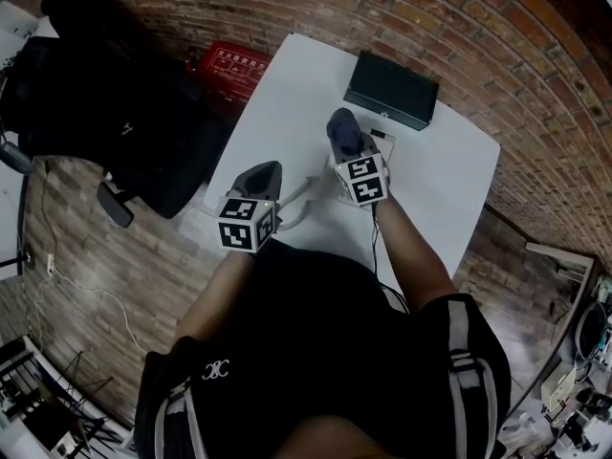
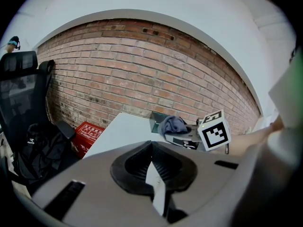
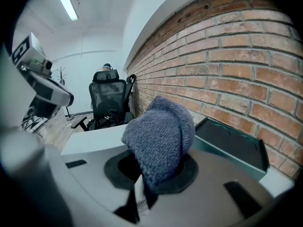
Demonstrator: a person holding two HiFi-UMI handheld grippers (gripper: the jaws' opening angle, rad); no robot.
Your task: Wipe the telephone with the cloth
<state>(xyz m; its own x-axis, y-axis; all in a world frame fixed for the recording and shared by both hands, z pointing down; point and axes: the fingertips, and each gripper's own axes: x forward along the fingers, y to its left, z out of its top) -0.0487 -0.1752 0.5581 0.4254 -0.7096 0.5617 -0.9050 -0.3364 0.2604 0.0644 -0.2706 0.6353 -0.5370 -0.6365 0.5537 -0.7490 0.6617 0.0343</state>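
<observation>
**Cloth held in your right claw**

Cloth [image 3: 161,136] is blue-grey & knitted, bunched up into a soft lump. Your right gripper [image 3: 146,186] is squeezed tight on the cloth, w/ most of it poking out past the tips. The telephone [image 2: 182,140] is grey & low. It lies on the white table [image 1: 287,103] right under the cloth, just on your side of a black box [image 1: 390,89]. You can't tell if the cloth & telephone touch. Your left gripper [image 2: 152,161] has its jaws pressed together w/ nothing in them. It is over the near left part of the table, apart from the telephone.

Room: a brick wall [image 2: 142,70] stands behind the table. A black office chair [image 2: 21,79] is off to the left. A red box [image 1: 229,65] sits on the floor by the table's left edge.

Edges: the black box is near the far edge, by the wall. The left half of the table is plain white, w/ lots of room to move. Your body is at the near edge.
</observation>
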